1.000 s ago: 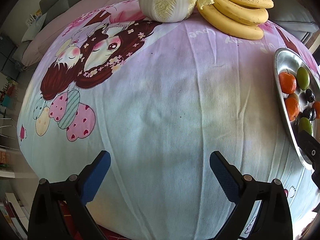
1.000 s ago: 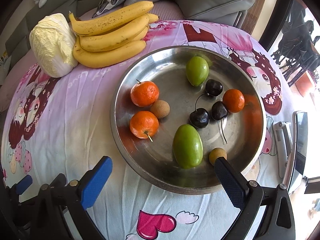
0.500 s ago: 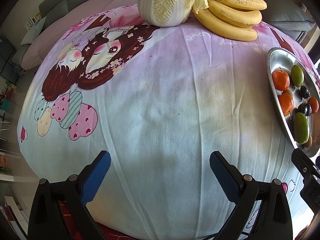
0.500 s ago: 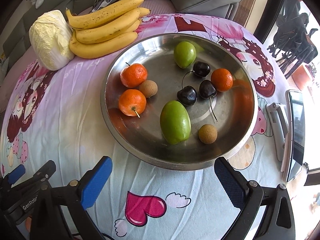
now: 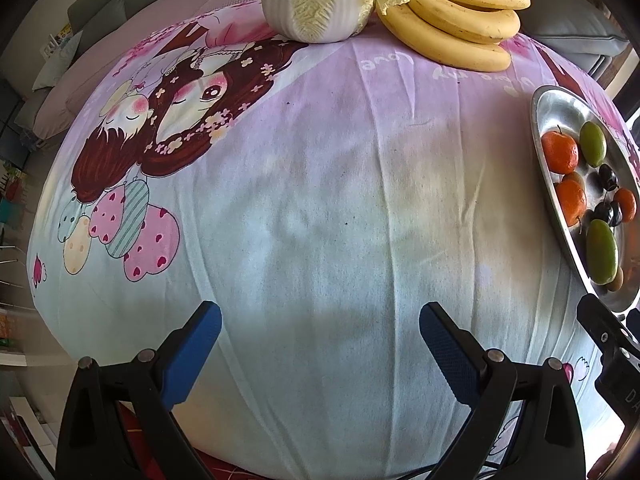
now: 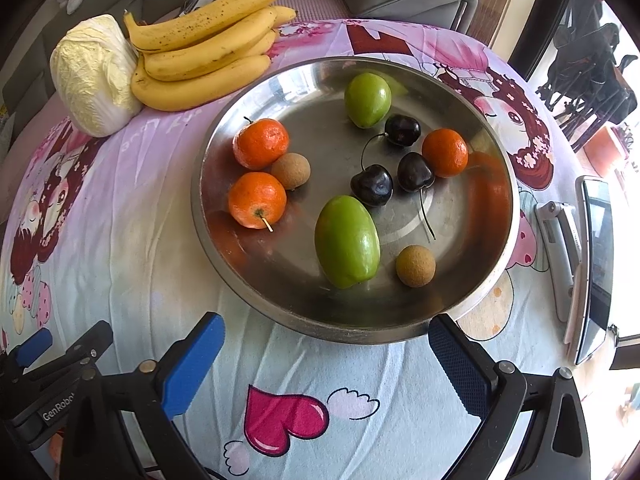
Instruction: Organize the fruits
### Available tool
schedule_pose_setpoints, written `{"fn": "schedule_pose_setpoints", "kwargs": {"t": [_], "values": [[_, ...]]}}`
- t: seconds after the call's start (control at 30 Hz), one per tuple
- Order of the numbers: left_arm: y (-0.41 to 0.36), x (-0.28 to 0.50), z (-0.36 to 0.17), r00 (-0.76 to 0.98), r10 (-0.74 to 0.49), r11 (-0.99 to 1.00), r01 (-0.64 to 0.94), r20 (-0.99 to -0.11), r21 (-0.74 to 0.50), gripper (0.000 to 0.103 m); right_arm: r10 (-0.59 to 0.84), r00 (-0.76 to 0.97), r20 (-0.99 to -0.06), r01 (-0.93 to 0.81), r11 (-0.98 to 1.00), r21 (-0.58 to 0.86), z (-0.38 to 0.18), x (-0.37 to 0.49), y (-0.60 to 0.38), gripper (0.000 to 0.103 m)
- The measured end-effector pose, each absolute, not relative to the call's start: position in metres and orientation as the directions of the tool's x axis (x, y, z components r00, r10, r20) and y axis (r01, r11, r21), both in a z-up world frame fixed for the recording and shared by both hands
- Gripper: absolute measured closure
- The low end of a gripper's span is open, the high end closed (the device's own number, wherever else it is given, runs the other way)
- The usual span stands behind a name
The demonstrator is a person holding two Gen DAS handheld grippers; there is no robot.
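Bare cloth (image 5: pixel 320 208) ahead, steel plate (image 6: pixel 496 264) rim blocking right

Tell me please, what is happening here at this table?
A person holds two grippers over a table with a cartoon cloth, sorting fruit. Both the left gripper and the right gripper are open and hold nothing. The right one hovers near the metal tray, which holds tangerines, green fruits, dark cherries and small brown fruits. Bananas and a cabbage lie beside the tray.
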State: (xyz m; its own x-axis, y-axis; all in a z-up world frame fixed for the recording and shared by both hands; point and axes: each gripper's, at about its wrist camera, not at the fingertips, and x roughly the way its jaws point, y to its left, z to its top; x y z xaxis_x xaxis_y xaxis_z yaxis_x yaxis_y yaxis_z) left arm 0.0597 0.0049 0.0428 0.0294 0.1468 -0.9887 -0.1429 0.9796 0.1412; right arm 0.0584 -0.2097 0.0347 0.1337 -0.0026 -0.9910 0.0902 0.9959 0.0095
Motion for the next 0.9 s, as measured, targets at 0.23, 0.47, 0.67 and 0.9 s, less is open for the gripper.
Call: {"fn": "schedule_pose_setpoints", "kwargs": {"t": [0.23, 0.47, 0.67, 0.9], "values": [[0.0105, 0.0589, 0.0426, 0.024, 0.143, 0.976, -0.168, -0.989, 0.137, 0.004, 0.002, 0.135, -0.991, 0.091, 0.996, 0.015, 0.0351, 0.0586, -0.2103, 0.0], [0.0137, 0.059, 0.0415, 0.023, 0.14, 0.974, -0.181, -0.99, 0.134, 0.004, 0.002, 0.134, -0.991, 0.097, 0.995, 0.015, 0.0348, 0.059, -0.2104, 0.0], [0.0141, 0.0585, 0.0408, 0.023, 0.143, 0.974, -0.181, -0.989, 0.136, 0.004, -0.003, 0.13, -0.992, 0.1, 0.995, 0.01, 0.034, 0.0587, -0.2093, 0.0], [0.0141, 0.0583, 0.0404, 0.021, 0.142, 0.974, -0.181, -0.99, 0.136, 0.004, -0.006, 0.128, -0.992, 0.099, 0.995, 0.007, 0.0338, 0.0592, -0.2098, 0.0]]}}
